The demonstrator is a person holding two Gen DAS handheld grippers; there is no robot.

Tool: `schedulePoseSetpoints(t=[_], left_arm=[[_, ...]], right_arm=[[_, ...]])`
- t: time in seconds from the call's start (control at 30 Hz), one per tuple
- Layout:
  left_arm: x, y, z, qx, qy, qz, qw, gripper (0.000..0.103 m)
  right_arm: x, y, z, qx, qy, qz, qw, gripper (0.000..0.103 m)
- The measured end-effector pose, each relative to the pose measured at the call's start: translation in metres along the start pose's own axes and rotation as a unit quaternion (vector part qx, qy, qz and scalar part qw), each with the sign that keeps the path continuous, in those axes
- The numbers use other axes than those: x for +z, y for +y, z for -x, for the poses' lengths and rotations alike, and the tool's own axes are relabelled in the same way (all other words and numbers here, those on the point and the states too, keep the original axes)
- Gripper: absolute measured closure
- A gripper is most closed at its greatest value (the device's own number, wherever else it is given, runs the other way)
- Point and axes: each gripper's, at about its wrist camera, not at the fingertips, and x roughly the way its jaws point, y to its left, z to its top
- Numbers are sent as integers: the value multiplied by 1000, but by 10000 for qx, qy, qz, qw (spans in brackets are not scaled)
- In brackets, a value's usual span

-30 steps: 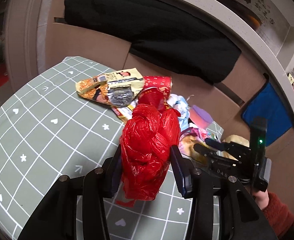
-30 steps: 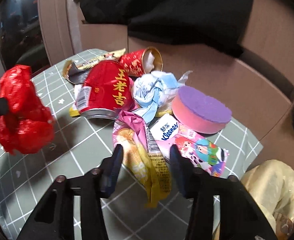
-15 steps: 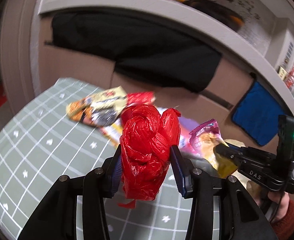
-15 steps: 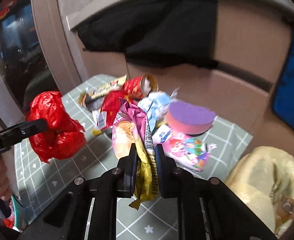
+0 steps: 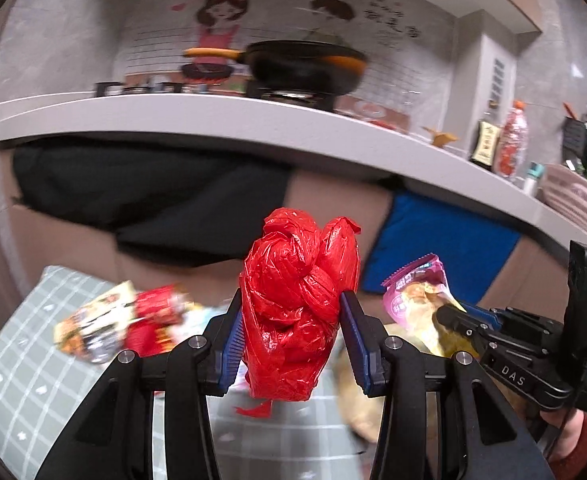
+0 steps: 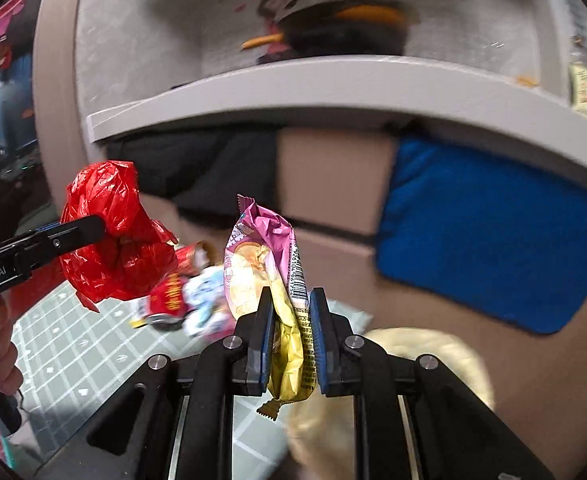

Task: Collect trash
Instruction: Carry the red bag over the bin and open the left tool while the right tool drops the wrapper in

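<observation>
My left gripper [image 5: 291,320] is shut on a knotted red plastic bag [image 5: 299,304] and holds it well above the table. The bag also shows in the right wrist view [image 6: 113,236]. My right gripper [image 6: 291,320] is shut on a pink and yellow snack wrapper [image 6: 269,264], lifted off the table; the wrapper also shows in the left wrist view [image 5: 417,304]. A blurred pile of trash, with a red can [image 6: 169,292] and crumpled tissue [image 6: 203,300], lies on the green checked tablecloth [image 6: 73,356].
A tan bag-like shape [image 6: 425,356] lies blurred below the right gripper, off the table's right side. Brown cabinet fronts with a blue cloth [image 6: 493,236] and a black cloth [image 5: 141,196] stand behind. A grey counter [image 5: 253,120] carries a black pan and bottles.
Both grippers have risen and tilted upward. The right gripper closed on the snack wrapper and lifted it off the pile. The left still holds the red bag.
</observation>
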Motion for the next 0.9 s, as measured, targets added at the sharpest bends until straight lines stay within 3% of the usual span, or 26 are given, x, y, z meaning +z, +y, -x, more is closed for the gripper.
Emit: schedulePoseSetpoints(t=[0.17,0.47,0.73,0.9], left_arm=[[2,-50,-31,-530,196,-97,9984,57],[-29,-106,-102,-1279,1080,-62,9859,57],[-57,-125,-149,-1379,1621,-68,9771,57],[-68,-128,-179,-1569,1990,89,9673,57]], right_arm=[[-2,-48,28,-418,-165,-323,9985,87],[-25,-114,33,-824,-39,-879,9927,87],[-42,-138,15,-896,152,-1013,9907,87],[-54,-149,1,-912,280,-1126,9891,87]])
